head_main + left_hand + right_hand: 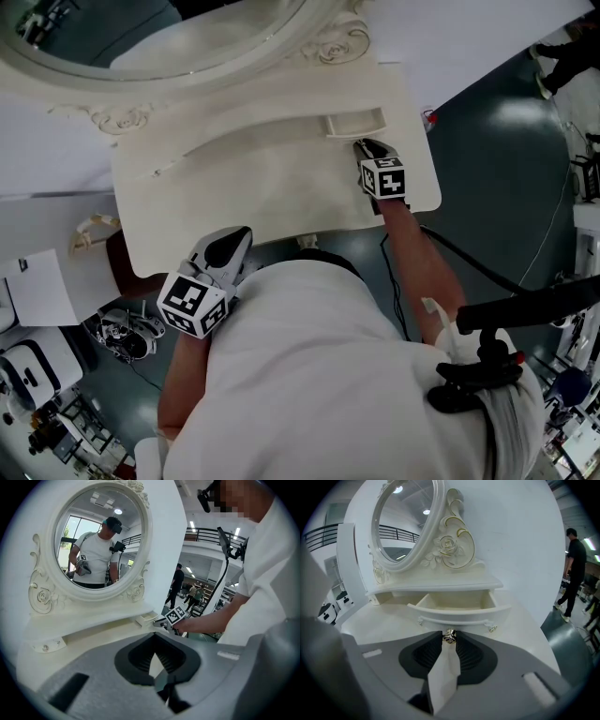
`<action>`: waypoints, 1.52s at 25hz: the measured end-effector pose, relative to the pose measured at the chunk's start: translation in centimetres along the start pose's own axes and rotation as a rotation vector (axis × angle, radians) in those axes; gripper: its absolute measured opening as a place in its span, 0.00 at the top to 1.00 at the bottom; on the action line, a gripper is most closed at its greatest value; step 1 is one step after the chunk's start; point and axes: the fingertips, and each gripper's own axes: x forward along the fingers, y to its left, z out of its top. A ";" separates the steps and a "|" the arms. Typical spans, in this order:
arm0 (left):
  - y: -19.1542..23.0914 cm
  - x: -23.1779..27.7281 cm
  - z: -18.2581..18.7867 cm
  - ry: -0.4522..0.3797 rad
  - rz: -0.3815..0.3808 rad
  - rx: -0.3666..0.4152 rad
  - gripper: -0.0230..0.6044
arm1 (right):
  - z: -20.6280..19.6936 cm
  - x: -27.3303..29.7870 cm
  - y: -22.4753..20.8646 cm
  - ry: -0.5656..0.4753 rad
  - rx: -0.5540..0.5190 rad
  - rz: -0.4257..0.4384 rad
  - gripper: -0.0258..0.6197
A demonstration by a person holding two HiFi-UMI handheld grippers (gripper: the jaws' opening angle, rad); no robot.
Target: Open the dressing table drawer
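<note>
The cream dressing table (234,187) has a small drawer (354,122) at its right, pulled partly out; its empty inside (457,603) shows in the right gripper view. My right gripper (362,146) is in front of the drawer. Its jaws (449,638) are closed on the drawer's small metal knob (449,636). My left gripper (234,242) hangs at the table's near edge on the left, away from the drawer. Its tips (154,652) meet with nothing between them. The left gripper view also shows the drawer (147,618) and the right gripper (163,623).
An oval mirror (141,37) in a carved frame stands at the back of the table. Equipment and cables (122,333) lie on the floor to the left. A black cable (469,262) runs along my right arm. A person (574,569) walks in the background at right.
</note>
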 end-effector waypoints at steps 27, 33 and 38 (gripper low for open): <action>0.2 -2.7 -1.5 -0.034 -0.013 0.002 0.96 | -1.5 -1.3 0.6 0.002 0.006 -0.056 0.74; 0.6 -4.7 -2.6 -0.043 -0.038 0.006 0.96 | -2.2 -2.9 1.8 -0.002 0.013 -0.096 0.74; 0.8 -7.0 -3.7 -0.050 -0.060 0.019 0.96 | -3.8 -4.9 4.3 0.007 0.028 -0.111 0.77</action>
